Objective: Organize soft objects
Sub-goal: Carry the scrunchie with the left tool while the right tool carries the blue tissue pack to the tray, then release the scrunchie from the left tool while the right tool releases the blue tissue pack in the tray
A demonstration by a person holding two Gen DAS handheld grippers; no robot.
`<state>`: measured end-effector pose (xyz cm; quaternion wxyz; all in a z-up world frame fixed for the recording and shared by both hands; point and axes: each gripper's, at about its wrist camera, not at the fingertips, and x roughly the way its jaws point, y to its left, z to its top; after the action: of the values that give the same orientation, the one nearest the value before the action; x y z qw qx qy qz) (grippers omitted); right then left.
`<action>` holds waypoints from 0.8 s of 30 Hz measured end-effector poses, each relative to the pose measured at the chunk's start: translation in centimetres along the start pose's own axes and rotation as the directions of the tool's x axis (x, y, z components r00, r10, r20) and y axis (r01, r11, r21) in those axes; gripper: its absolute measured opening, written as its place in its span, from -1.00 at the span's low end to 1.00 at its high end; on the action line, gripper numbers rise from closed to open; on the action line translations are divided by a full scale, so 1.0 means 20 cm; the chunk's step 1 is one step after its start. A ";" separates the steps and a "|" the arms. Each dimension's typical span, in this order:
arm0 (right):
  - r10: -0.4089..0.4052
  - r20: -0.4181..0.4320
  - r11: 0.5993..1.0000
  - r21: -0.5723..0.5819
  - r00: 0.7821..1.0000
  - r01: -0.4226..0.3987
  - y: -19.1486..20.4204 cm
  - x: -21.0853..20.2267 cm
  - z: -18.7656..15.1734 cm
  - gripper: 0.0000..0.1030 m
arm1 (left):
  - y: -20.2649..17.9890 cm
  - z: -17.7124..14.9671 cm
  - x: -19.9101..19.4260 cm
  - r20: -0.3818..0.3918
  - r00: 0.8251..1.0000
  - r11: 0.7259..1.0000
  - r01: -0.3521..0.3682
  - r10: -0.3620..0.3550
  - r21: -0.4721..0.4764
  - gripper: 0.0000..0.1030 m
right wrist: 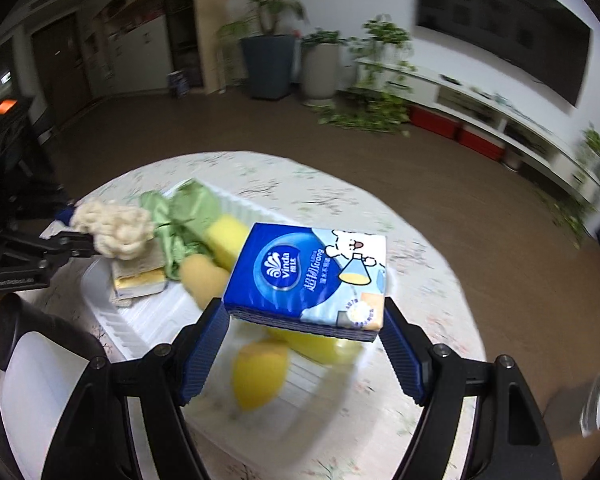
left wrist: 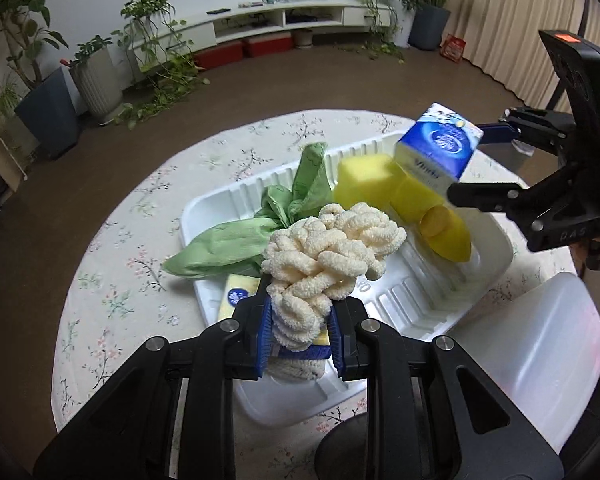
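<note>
Left wrist view: left tongs (left wrist: pixel 300 344) clamped on a cream fluffy chenille cloth of thick loops (left wrist: pixel 332 244), blue pads (left wrist: pixel 265 340) pressed against its lower end, bundle raised above the near part of a white ribbed plastic tray (left wrist: pixel 496 248). Beneath the cloth, a small yellow and blue tissue pack (left wrist: pixel 236 292), lying flat in the tray. Behind the bundle, a crumpled light green cloth (left wrist: pixel 236 244), partly over the tray's left rim. Further right in the tray, a yellow sponge block (left wrist: pixel 360 176) and a yellow rounded sponge (left wrist: pixel 448 232), touching each other. Tray placed on a round desk with a pale flowered cover (left wrist: pixel 140 208). At the right, right tongs (left wrist: pixel 476 160) holding a blue Vinda tissue pack with a cartoon bear (left wrist: pixel 440 144), tilted, in the air above the far right part of the tray.

Right wrist view: right tongs (right wrist: pixel 304 332) closed on the blue pack (right wrist: pixel 308 276), one blue pad at each short side, pack above the yellow sponges (right wrist: pixel 256 372), somewhat blurred. Left tongs (right wrist: pixel 80 246) at the left edge with the cream cloth (right wrist: pixel 112 228), over the small pack (right wrist: pixel 140 280).
</note>
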<state>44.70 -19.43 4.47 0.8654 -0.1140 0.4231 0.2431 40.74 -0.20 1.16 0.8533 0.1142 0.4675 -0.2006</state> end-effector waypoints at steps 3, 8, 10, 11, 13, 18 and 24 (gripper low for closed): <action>0.008 -0.024 0.999 -0.031 1.000 -0.008 0.03 0.07 0.00 0.50 | -0.02 0.00 0.03 -0.020 1.000 1.000 0.005 -0.005 0.018 -0.58; 0.011 -0.051 1.000 -0.029 0.999 -0.012 0.02 0.15 -0.03 0.50 | -0.05 0.03 0.07 -0.050 0.999 0.999 0.004 -0.002 0.039 -0.53; 0.005 -0.063 0.999 -0.040 0.998 -0.007 0.02 0.17 -0.04 0.50 | -0.05 0.04 0.07 -0.054 0.999 0.999 0.002 0.000 0.039 -0.51; 0.003 -0.068 0.999 -0.046 0.998 -0.007 0.03 0.18 -0.05 0.50 | -0.04 0.05 0.07 -0.055 0.998 0.999 0.002 0.000 0.037 -0.49; 0.002 -0.072 0.998 -0.055 0.997 -0.006 0.04 0.19 -0.07 0.50 | -0.04 0.05 0.09 -0.061 0.998 0.999 -0.002 0.004 0.033 -0.37; 0.002 -0.079 0.998 -0.063 0.997 -0.007 0.05 0.20 -0.08 0.50 | -0.05 0.04 0.11 -0.075 0.997 0.999 -0.010 0.014 0.044 0.02; 0.001 -0.066 0.998 -0.056 0.998 -0.004 0.04 0.19 -0.09 0.55 | -0.04 0.04 0.09 -0.055 0.998 0.999 0.001 0.001 0.032 0.19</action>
<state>45.05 -18.23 0.45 0.8472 -0.1456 0.4445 0.2521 41.80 -1.68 -0.01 0.8381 0.1334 0.4877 -0.2049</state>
